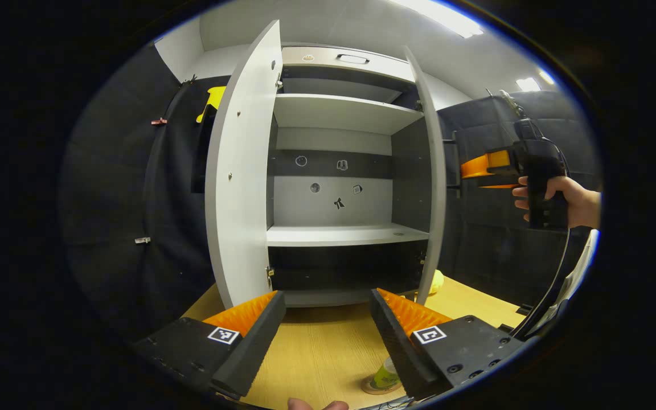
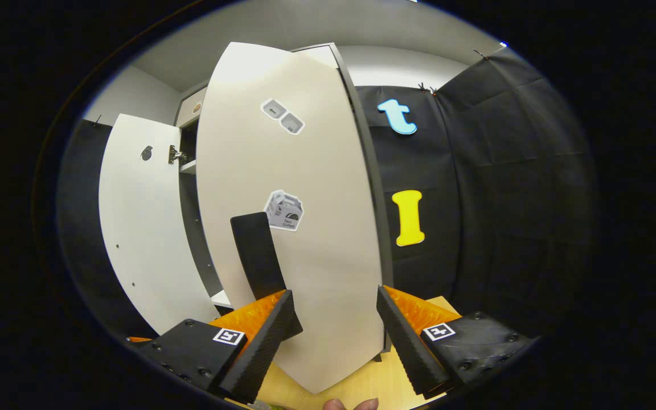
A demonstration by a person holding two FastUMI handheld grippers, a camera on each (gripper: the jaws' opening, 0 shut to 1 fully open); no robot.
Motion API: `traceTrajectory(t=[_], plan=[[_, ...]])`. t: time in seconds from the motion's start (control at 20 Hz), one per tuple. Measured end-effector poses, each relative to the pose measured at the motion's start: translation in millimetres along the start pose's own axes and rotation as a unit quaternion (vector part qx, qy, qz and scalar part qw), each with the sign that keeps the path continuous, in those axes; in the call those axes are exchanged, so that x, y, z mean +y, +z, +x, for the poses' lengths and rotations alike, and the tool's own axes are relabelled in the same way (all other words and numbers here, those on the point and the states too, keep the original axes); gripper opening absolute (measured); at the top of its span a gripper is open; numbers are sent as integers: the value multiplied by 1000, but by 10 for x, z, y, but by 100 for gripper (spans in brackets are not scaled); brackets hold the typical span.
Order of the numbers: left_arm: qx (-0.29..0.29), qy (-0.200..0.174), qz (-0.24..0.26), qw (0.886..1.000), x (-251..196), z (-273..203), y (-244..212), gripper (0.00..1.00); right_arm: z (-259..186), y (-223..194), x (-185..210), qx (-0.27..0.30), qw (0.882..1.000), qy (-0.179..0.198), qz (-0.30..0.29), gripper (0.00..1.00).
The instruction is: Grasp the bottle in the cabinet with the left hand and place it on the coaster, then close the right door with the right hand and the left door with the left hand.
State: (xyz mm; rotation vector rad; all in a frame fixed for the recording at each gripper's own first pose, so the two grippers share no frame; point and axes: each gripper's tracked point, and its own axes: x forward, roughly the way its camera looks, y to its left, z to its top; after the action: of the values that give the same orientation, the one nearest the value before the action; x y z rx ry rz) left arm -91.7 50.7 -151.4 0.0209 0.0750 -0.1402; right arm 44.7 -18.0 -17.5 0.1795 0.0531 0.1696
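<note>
A white cabinet point(image 1: 339, 171) stands on the wooden table with both doors swung open and its shelves bare. The small green bottle point(image 1: 386, 373) stands upright on a round coaster point(image 1: 374, 389) near the table's front, just beside my left gripper's right finger. My left gripper point(image 1: 327, 296) is open with nothing in it and faces the cabinet's inside. My right gripper point(image 2: 335, 293) is open too, facing the outer face of the right door point(image 2: 305, 228); a black handle point(image 2: 257, 253) on that door rises just above its left finger. The left door point(image 2: 140, 228) stands open farther left.
In the left gripper view the left door point(image 1: 242, 171) and the right door's edge point(image 1: 433, 188) frame the cabinet opening. A hand holds the right gripper point(image 1: 467, 169) beyond the right door. A yellow object point(image 1: 436, 282) lies on the table point(image 1: 316, 347) by the cabinet's right foot.
</note>
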Motion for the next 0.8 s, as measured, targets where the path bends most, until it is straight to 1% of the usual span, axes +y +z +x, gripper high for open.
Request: traceTrajectory(t=[0.15,0.35,0.55,0.8], plan=[[-3,8,-5,1000,55,-17,23,95,192,-38,186,-1,1000,9,-17,98],[2,17,-10,1000,142,-61,-15,95,373,-65,325,3,1000,12,-17,98],[8,25,-16,1000,259,-89,-51,95,550,-73,429,-3,1000,4,-29,98],[13,29,-11,999,353,-105,-63,95,757,-81,519,-6,999,-8,-43,98]])
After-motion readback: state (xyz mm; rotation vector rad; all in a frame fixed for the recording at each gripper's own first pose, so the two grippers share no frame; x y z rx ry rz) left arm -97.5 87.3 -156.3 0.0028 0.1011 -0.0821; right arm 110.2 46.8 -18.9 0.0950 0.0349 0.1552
